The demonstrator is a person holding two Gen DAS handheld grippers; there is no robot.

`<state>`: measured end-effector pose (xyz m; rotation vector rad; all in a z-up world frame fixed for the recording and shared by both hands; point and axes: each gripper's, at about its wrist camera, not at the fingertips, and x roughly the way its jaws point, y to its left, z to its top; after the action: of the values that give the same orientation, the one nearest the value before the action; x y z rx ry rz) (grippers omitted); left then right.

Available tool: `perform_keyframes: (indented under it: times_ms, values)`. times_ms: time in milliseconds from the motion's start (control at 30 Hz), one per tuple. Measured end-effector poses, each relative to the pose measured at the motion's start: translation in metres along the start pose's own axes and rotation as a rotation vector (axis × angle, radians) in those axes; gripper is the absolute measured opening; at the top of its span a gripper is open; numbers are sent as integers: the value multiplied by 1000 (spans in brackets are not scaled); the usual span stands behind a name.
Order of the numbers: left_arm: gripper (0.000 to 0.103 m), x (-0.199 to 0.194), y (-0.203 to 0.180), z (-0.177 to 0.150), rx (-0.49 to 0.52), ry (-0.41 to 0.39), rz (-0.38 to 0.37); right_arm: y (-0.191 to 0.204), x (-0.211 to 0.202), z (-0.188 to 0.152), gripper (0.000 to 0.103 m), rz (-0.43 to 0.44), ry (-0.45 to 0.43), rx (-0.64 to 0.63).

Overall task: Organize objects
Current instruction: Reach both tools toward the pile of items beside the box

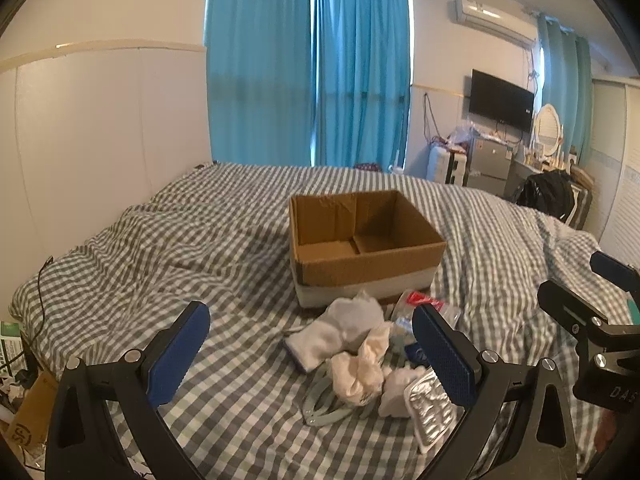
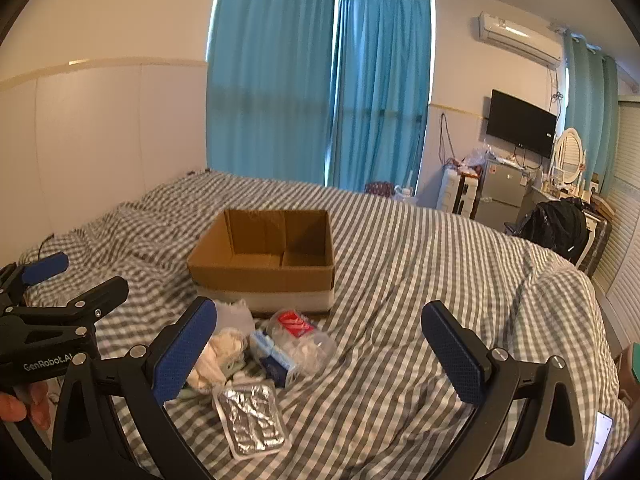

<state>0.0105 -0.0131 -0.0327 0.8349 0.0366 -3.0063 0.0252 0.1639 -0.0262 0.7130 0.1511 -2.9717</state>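
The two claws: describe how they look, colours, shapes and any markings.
Both look alike: the left claw and the right claw have black angular frames with silver round bolts and two flat fingers faced with blue textured pads. The left one's body reads "GenRobot.AI" in white in the right wrist view. No cables show.

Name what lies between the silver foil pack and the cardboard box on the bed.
In the right wrist view: a clear plastic bag and a blue packet lie between foil pack and box.
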Motion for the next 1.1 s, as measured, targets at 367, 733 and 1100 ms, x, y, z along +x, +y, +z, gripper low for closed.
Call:
perform_keyframes:
  times_ms: [367, 733, 1100]
  values:
    - [103, 20, 18, -21, -10, 61, 3, 28, 30, -31, 103, 43, 127, -57]
    - [101, 46, 17, -42, 6, 131, 6, 42, 86, -84, 103, 105, 331, -81]
    - [96, 76, -5, -60, 59, 240, -16, 39, 123, -116, 69, 231, 477, -30]
